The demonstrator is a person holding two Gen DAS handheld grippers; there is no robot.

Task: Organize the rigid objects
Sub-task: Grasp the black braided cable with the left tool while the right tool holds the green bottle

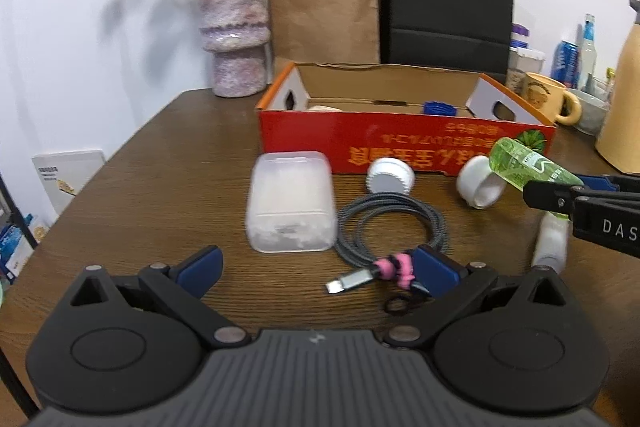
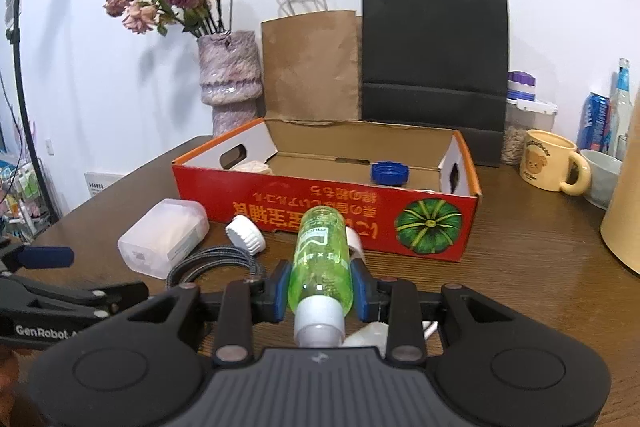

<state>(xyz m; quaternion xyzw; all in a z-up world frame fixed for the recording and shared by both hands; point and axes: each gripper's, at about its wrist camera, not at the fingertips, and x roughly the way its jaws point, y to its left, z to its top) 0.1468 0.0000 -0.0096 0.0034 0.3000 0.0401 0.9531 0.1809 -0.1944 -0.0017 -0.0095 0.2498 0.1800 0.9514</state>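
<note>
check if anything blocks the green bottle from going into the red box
Nothing visible does. The right hand-held gripper holds the green bottle above the table, in front of the red cardboard box. The box's open top is uncovered; only its front wall stands ahead, to be lifted over.

both grippers, left gripper (image 1: 316,269) and right gripper (image 2: 320,289), had matte black linkage arms, silver pivot screws, blue pads (image 1: 202,267), ribbed grey housings and white lettering.
</note>
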